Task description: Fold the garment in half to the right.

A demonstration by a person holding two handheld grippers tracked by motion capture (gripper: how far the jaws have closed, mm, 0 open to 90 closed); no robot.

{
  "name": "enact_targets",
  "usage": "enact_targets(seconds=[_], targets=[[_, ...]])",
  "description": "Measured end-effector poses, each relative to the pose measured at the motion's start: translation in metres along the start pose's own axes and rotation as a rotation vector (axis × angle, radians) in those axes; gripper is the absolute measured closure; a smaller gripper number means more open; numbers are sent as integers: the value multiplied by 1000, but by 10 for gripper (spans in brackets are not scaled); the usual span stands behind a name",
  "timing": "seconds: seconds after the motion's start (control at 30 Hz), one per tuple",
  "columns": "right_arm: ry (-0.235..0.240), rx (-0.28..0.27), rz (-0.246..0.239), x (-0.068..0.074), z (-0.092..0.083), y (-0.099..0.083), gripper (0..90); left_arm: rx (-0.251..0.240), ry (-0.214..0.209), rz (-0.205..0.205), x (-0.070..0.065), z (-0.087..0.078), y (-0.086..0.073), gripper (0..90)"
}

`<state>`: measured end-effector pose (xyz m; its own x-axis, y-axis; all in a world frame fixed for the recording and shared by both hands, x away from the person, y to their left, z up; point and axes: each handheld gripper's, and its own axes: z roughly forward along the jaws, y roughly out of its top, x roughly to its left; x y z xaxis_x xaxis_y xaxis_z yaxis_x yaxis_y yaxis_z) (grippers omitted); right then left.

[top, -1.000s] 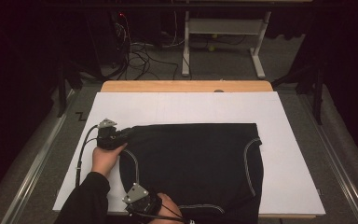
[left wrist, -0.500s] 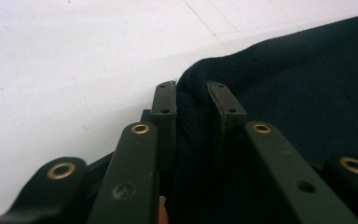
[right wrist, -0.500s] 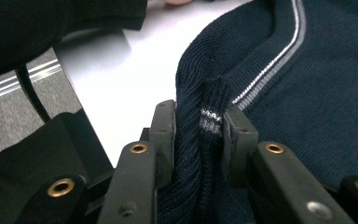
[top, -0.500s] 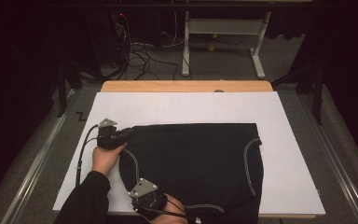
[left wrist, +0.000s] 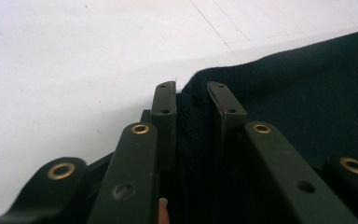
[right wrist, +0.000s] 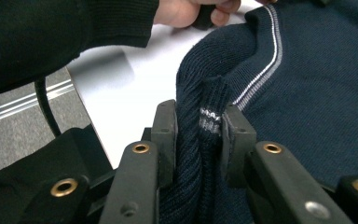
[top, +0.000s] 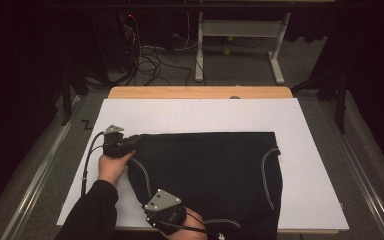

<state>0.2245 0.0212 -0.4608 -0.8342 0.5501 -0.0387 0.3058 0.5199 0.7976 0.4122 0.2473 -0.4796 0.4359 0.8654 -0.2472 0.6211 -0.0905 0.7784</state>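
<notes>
Gripping the sweater point(top: 205, 175) with both tongs. It is lying flat on the white board point(top: 200, 115), dark knit with pale piping, filling the lower centre of the high view and hanging a little over the near edge at the bottom.

I am holding the left gripper point(top: 122, 145) at middle left of the high view, at the sweater's far left corner. In the left gripper view the left gripper point(left wrist: 192, 100) is pinching a fold of dark fabric point(left wrist: 196, 140), jaws close together with the cloth bunched between them, white board stretching across the upper left.

I am holding the right gripper point(top: 167, 212) at bottom centre of the high view, at the sweater's near left edge, grey plate on top. Its jaws have just been closing. In the right gripper view the right gripper point(right wrist: 198, 123) is clamping a ribbed ridge of knit point(right wrist: 205, 140), a striped bit showing between the pads; the piping point(right wrist: 265, 60) is curving up toward the upper right. My left hand point(right wrist: 191, 11) and sleeve point(right wrist: 51, 37) are sitting across the top left of that view.
</notes>
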Motion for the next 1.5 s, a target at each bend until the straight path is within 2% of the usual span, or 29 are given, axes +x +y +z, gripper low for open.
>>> enact_targets(seconds=[0.1, 0.27, 0.6, 0.97, 1.2, 1.5], targets=[[-3, -23, 0, -1, -5, 1, 722, 7, 27, 11, -4, -2, 5, 708], [-9, -55, -5, -1, -14, 4, 722, -20, 49, 26, -13, -8, 20, 713], [-10, -140, 12, -7, -35, 13, 725, -53, 74, 48, -28, -19, 44, 725], [-16, -187, 3, -8, -47, 20, 726, -81, 97, 99, -43, -28, 65, 759], [-8, -196, -2, -6, -45, 26, 726, -80, 111, 85, -35, -34, 64, 759], [24, -187, -9, 4, -31, 35, 726, -77, 131, 70, -15, -48, 57, 758]])
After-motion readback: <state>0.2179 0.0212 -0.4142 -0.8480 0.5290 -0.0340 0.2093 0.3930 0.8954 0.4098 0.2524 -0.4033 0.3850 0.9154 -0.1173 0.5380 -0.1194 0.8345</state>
